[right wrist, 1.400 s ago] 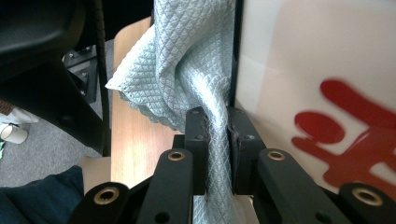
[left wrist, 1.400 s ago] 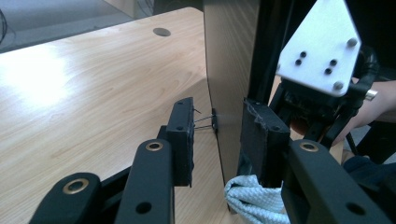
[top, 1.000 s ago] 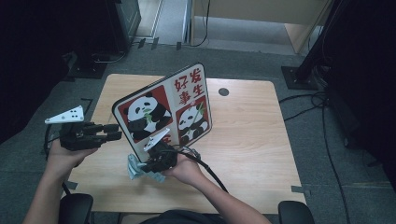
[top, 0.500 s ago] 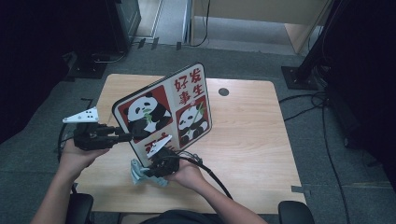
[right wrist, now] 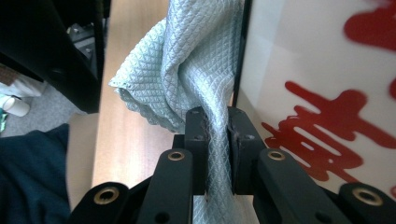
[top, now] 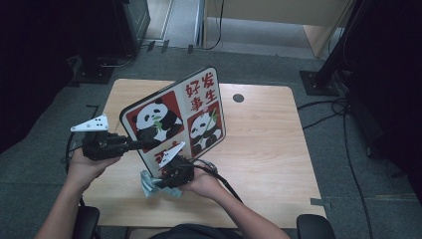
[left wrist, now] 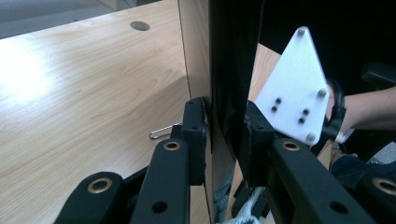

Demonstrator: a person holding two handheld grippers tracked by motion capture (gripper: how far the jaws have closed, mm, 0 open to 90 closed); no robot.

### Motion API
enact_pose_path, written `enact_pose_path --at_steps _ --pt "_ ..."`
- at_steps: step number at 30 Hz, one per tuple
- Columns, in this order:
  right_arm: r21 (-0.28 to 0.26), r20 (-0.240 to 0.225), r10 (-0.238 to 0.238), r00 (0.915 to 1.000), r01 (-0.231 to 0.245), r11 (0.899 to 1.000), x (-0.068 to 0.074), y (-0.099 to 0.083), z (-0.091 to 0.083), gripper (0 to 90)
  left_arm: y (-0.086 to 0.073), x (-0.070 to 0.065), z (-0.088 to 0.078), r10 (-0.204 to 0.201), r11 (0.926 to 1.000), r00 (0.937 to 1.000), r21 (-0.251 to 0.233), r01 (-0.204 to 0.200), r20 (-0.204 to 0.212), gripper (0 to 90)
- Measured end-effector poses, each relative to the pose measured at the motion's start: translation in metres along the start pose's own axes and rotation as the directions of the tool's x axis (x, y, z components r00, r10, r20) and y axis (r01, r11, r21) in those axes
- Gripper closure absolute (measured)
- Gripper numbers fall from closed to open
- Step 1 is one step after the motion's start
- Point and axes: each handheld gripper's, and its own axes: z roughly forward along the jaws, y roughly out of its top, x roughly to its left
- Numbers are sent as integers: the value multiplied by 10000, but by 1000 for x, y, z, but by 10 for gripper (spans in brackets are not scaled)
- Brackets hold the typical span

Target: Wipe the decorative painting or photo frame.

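Pale green cloth is pinched tight in the right gripper, against the panda board standing tilted on the wooden table. Left gripper has just been closing around the board's edge, seemingly touching it.

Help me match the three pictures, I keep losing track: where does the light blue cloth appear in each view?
High view: cloth lies low and left of centre, under the right gripper.
Left gripper view: a scrap at the bottom edge.
Right gripper view: centre, pinched between the jaws.
Shared landmark: the panda board.
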Motion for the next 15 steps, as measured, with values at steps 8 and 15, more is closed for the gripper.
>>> enact_pose_path --at_steps 8,15 --pt "-58 -436 -324 9985 322 9995 0 9 -18 809 0 1 -1 -45 10000 9999 -18 45 -98 763" --pt "-262 -448 -440 9980 429 9987 -2 24 -43 809 0 2 -2 -152 9999 9998 -28 152 -131 773"
